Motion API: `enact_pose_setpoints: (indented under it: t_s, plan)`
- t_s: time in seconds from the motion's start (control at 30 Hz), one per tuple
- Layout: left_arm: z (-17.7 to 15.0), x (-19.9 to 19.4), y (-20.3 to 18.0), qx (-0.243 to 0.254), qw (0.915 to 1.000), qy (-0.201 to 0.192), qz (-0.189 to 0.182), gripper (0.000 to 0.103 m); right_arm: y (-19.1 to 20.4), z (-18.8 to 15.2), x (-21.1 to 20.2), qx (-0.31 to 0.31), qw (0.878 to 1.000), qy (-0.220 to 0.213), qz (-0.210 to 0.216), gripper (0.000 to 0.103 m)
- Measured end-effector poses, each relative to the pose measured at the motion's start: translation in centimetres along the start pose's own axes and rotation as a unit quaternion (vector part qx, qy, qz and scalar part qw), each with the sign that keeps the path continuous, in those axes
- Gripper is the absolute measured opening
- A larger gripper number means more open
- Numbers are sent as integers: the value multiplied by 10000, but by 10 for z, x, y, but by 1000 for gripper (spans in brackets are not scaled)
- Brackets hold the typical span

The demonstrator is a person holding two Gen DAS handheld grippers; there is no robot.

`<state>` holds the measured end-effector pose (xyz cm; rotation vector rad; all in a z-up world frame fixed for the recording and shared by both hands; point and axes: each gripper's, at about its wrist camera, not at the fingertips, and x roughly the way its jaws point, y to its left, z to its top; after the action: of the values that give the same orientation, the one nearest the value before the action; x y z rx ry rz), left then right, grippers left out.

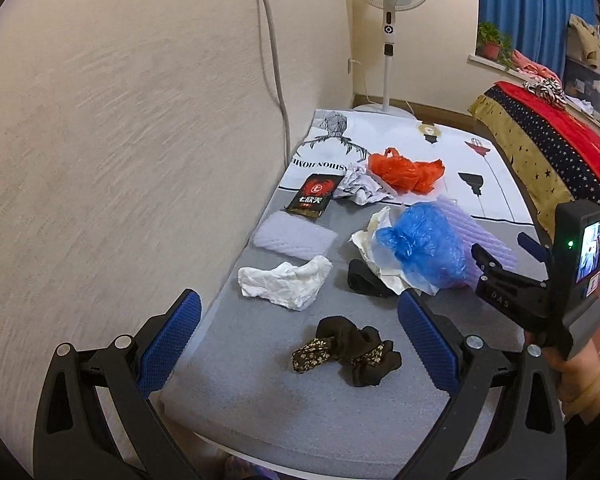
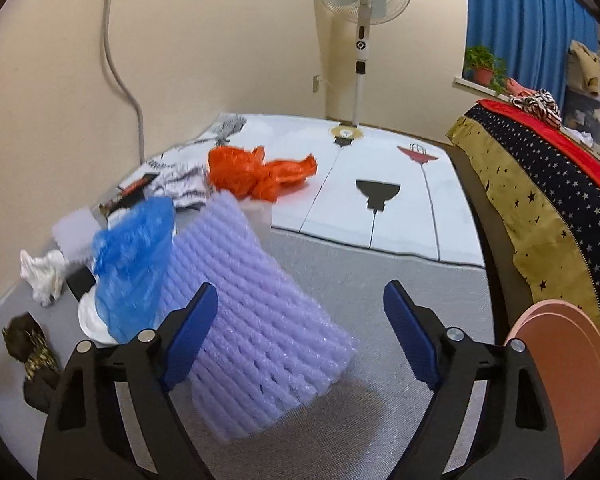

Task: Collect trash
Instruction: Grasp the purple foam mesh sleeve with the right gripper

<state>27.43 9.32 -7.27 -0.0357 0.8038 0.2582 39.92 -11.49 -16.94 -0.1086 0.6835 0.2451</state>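
Note:
Trash lies scattered on a grey floor mat point(image 1: 260, 392): a white crumpled tissue point(image 1: 284, 282), a dark flowered cloth point(image 1: 348, 350), a blue plastic bag point(image 1: 424, 246), an orange plastic bag point(image 1: 404, 172), a black packet point(image 1: 312, 196) and a pale foam net point(image 1: 296, 236). My left gripper point(image 1: 300, 340) is open above the dark cloth and holds nothing. In the right wrist view, a purple foam net point(image 2: 260, 320) lies between the spread fingers of my right gripper point(image 2: 300, 332). Its right pad is clear of the foam. The blue bag point(image 2: 132, 264) is just to the left.
A wall with a hanging cable point(image 1: 276, 60) runs along the left. A standing fan point(image 1: 388, 32) is at the far end. A bed with a starred cover point(image 2: 540, 208) borders the right. A pink round container point(image 2: 568, 380) sits by my right gripper.

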Motion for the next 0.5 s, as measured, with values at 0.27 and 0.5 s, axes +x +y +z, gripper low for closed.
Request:
enact_pose_setpoints:
  t_s: [0.27,0.5]
  plan:
    - [1,2,-1,36,9998,-68,158,95,1,-6,-5,-56,9994,-37,327,14]
    - [4,0,1,-7,9994,-243,255,95,-8,6,-32,-32,9993,-269,268,10]
